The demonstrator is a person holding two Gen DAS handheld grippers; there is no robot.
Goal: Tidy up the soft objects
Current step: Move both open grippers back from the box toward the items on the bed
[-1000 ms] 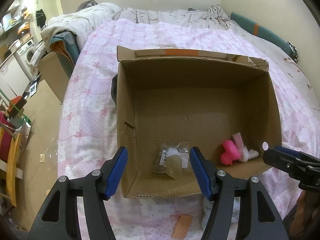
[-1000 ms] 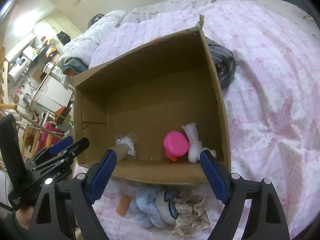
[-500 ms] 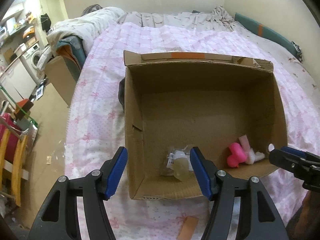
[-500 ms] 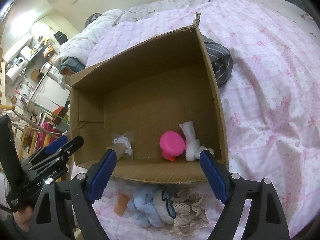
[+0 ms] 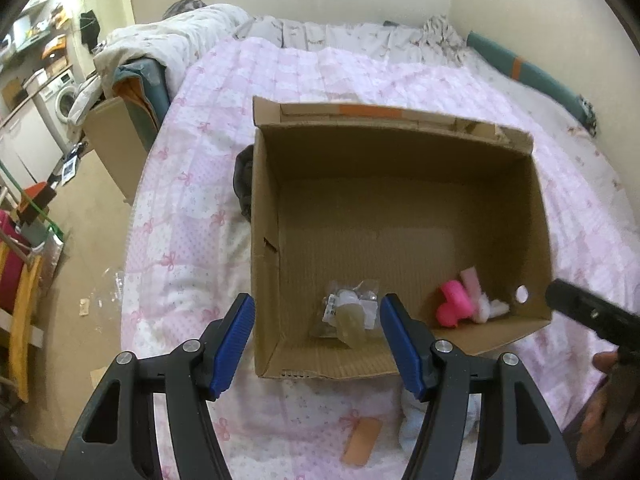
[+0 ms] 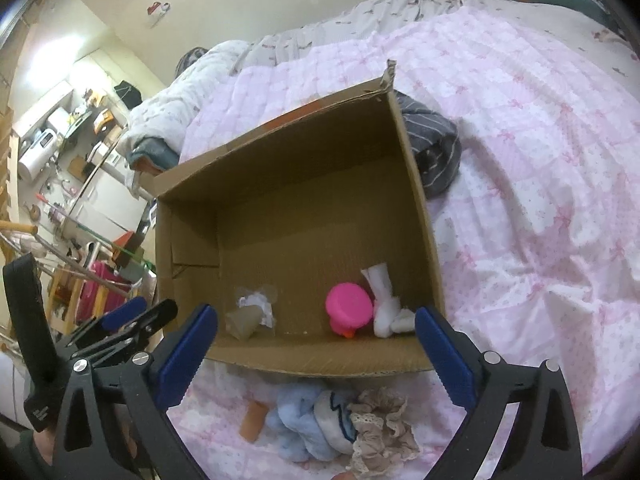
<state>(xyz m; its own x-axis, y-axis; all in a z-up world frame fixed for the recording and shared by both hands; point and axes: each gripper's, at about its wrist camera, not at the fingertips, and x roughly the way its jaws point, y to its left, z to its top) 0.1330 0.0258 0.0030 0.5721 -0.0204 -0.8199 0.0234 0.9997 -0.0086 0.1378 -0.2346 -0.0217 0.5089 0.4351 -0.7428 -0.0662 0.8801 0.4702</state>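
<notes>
Ahead of both tongs, an open cardboard box point(image 5: 400, 216) stands on the pink bed point(image 6: 540, 160). Left tongs point(image 5: 316, 340) and right tongs point(image 6: 316, 344) are spread wide, empty, now farther back than before. Inside lie a pink toy point(image 6: 348, 312), white cloth point(image 6: 384, 300) and a wrapped, unclear item point(image 5: 350, 314). The box half hides a striped grey cloth point(image 6: 436, 148). Below the right tongs lies a blue bundle point(image 6: 312, 420).

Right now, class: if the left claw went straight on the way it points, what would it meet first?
Most likely the clear packet lying on the floor of the cardboard box, since it sits centred between the open left claw fingers. Depth is unclear, so the box's near wall might catch first.
</notes>
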